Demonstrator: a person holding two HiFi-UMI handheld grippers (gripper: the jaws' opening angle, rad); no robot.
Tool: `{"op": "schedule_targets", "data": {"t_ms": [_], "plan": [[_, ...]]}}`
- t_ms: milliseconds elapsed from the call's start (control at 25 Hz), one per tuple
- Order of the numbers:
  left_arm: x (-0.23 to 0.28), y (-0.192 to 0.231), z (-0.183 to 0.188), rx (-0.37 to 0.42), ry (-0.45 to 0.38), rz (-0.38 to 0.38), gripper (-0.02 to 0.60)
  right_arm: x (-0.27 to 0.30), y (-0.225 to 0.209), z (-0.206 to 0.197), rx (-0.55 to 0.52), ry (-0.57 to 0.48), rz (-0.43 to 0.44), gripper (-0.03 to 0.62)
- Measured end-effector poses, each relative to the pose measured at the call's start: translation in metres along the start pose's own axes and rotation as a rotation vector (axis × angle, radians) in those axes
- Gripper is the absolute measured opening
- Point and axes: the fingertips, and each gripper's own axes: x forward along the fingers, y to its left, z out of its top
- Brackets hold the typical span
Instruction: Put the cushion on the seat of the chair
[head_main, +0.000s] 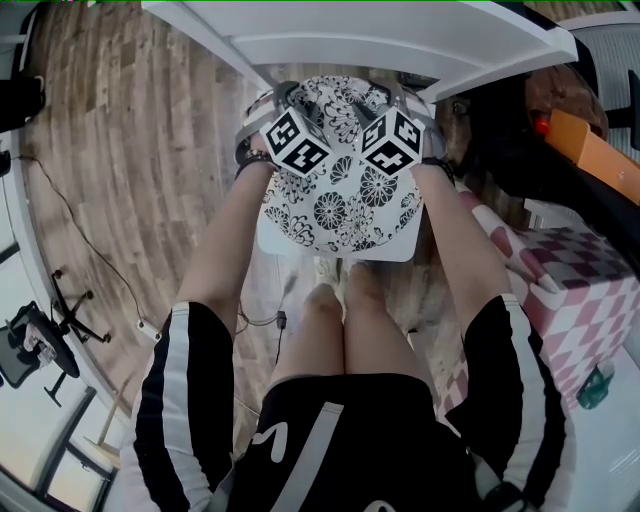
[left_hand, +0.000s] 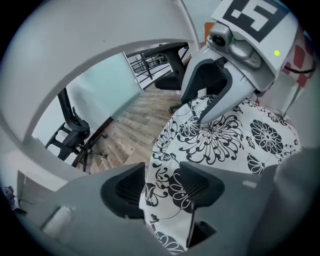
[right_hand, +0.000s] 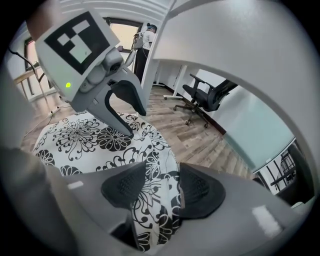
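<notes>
Straddling cushion (head_main: 340, 215) edges (fingers (left_hand: 125, 189) apart), floor (head_main: 130, 180) open alongside.

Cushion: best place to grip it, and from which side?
Take the cushion by its left and right edges, one gripper each, coming from the near side and slanting down. It lies flat and broad and looks soft, so one pinch would likely let it sag; the rim is thin enough for the jaws. The left gripper and right gripper now straddle those edges, open.
</notes>
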Motion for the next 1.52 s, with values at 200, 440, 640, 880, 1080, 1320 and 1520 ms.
{"op": "schedule_targets", "data": {"t_ms": [200, 440, 640, 880, 1080, 1320, 1520], "plan": [[-0.010, -0.001, 0.008, -0.020, -0.039, 0.021, 0.289, -0.005, 0.000, 0.000, 0.013, -0.007, -0.020, 0.234], [-0.022, -0.006, 0.006, -0.055, -0.058, 0.035, 0.295, -0.022, 0.003, 0.004, 0.041, -0.035, -0.040, 0.252], [-0.039, -0.007, 0.004, -0.043, -0.076, 0.066, 0.295, -0.039, 0.005, 0.004, 0.071, -0.052, -0.058, 0.252], [-0.065, -0.002, -0.001, -0.105, -0.111, 0.108, 0.295, -0.066, 0.011, 0.006, 0.125, -0.083, -0.083, 0.252], [-0.090, -0.003, 0.003, -0.138, -0.151, 0.136, 0.295, -0.092, 0.018, 0.019, 0.153, -0.136, -0.093, 0.251], [-0.130, -0.014, 0.008, -0.184, -0.217, 0.153, 0.294, -0.130, 0.030, 0.033, 0.194, -0.215, -0.122, 0.238], [-0.156, -0.019, 0.014, -0.216, -0.267, 0.163, 0.293, -0.158, 0.036, 0.045, 0.241, -0.274, -0.162, 0.233]]}}
